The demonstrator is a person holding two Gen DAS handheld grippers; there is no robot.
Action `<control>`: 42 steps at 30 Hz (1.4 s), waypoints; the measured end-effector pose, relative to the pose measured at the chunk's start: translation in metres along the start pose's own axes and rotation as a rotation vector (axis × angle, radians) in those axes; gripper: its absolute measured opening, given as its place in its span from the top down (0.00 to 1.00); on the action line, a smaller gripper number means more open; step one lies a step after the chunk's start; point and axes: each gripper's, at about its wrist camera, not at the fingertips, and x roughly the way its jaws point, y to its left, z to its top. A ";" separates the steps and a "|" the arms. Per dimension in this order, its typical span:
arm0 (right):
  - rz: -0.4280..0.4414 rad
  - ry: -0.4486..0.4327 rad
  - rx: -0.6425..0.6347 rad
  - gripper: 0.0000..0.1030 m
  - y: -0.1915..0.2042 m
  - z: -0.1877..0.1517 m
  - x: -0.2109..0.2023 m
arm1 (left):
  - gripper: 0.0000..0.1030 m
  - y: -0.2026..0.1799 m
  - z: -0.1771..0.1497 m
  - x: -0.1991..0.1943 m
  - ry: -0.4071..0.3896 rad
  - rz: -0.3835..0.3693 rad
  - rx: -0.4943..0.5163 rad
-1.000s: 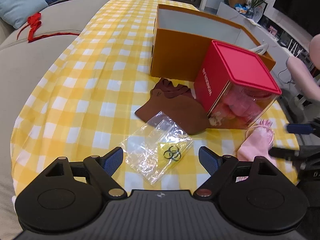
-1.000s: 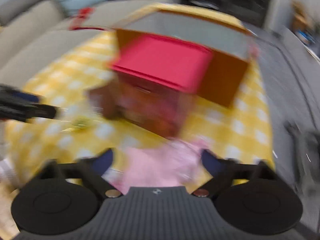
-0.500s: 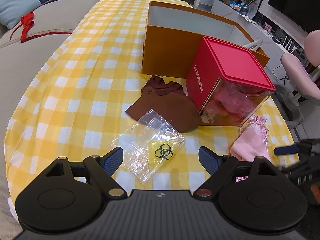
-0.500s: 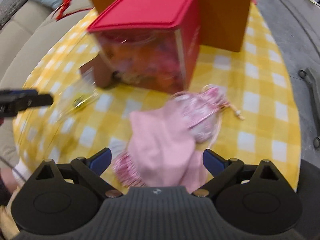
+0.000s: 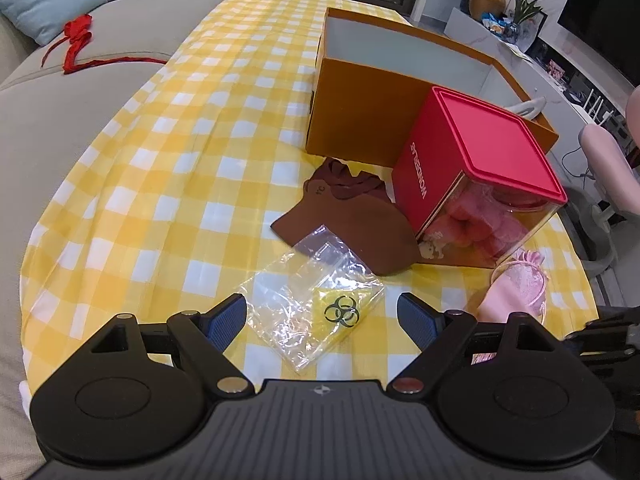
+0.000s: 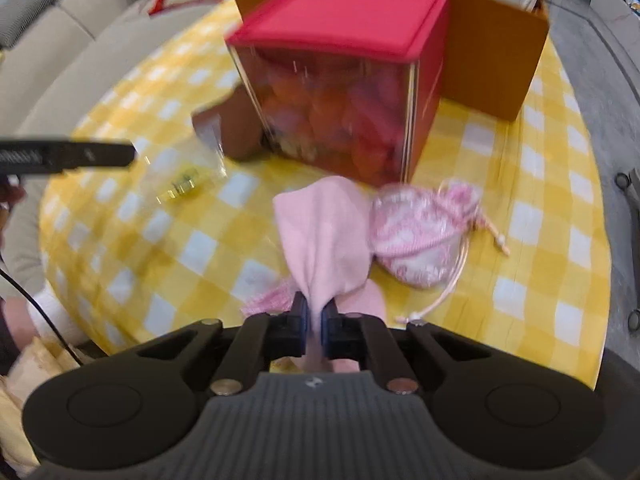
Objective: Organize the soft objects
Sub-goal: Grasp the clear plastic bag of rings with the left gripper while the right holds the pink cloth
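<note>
My right gripper (image 6: 314,316) is shut on a pale pink cloth (image 6: 324,236) near the table's front edge; the cloth also shows in the left wrist view (image 5: 504,298). A pink patterned drawstring pouch (image 6: 420,232) lies against the cloth's right side. My left gripper (image 5: 322,318) is open and empty, just above a clear plastic bag (image 5: 316,300) with a yellow biohazard label. A brown cloth pouch (image 5: 352,220) lies beyond the bag. A red-lidded clear box (image 5: 476,184) holding pink soft items stands to the right of it.
An open orange cardboard box (image 5: 360,120) stands behind the red-lidded box on the yellow checked tablecloth (image 5: 160,184). A grey sofa (image 5: 52,92) with a red ribbon (image 5: 78,38) runs along the left. A pink chair (image 5: 612,160) is at the right.
My right gripper has closed on the pink cloth, which was lying loose between its open jaws before. My left gripper has drifted slightly and stays open.
</note>
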 end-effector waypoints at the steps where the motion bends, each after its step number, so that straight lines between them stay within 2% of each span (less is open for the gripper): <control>1: 0.004 -0.010 0.004 0.96 -0.001 0.001 -0.005 | 0.03 0.000 0.000 0.000 0.002 0.001 -0.001; 4: 0.027 -0.066 0.003 0.96 -0.002 0.005 -0.026 | 0.03 -0.002 0.000 -0.001 0.008 -0.001 0.004; 11: 0.292 -0.284 0.081 0.96 0.010 0.032 -0.086 | 0.03 -0.004 -0.005 0.008 0.034 -0.032 0.045; 13: 0.381 -0.313 0.097 0.95 0.015 0.040 -0.088 | 0.03 -0.005 -0.009 0.014 0.036 -0.047 0.088; 14: 0.393 -0.310 0.086 0.95 0.019 0.044 -0.083 | 0.03 -0.005 -0.010 0.016 0.033 -0.054 0.109; 17: 0.311 -0.253 0.036 0.95 0.030 0.055 -0.050 | 0.03 -0.005 -0.012 0.027 0.035 -0.083 0.171; 21: 0.273 -0.129 0.029 0.95 0.033 0.064 0.006 | 0.03 -0.005 -0.012 0.037 0.045 -0.159 0.252; 24: 0.233 -0.087 -0.005 0.95 0.037 0.061 0.030 | 0.03 -0.008 -0.011 0.048 0.071 -0.160 0.299; 29: 0.213 -0.037 -0.014 0.94 0.036 0.053 0.048 | 0.03 -0.008 0.002 0.065 0.063 -0.112 0.339; 35: 0.207 -0.019 -0.010 0.93 0.034 0.048 0.054 | 0.03 -0.009 0.012 0.083 0.083 -0.146 0.384; 38: 0.205 -0.015 -0.008 0.91 0.031 0.049 0.055 | 0.09 -0.006 0.013 0.083 0.074 -0.161 0.357; 40: 0.203 -0.003 -0.006 0.91 0.031 0.049 0.058 | 0.22 -0.002 0.013 0.082 0.069 -0.172 0.346; 42: 0.198 0.004 -0.011 0.91 0.029 0.047 0.057 | 0.29 0.002 0.012 0.079 0.055 -0.163 0.345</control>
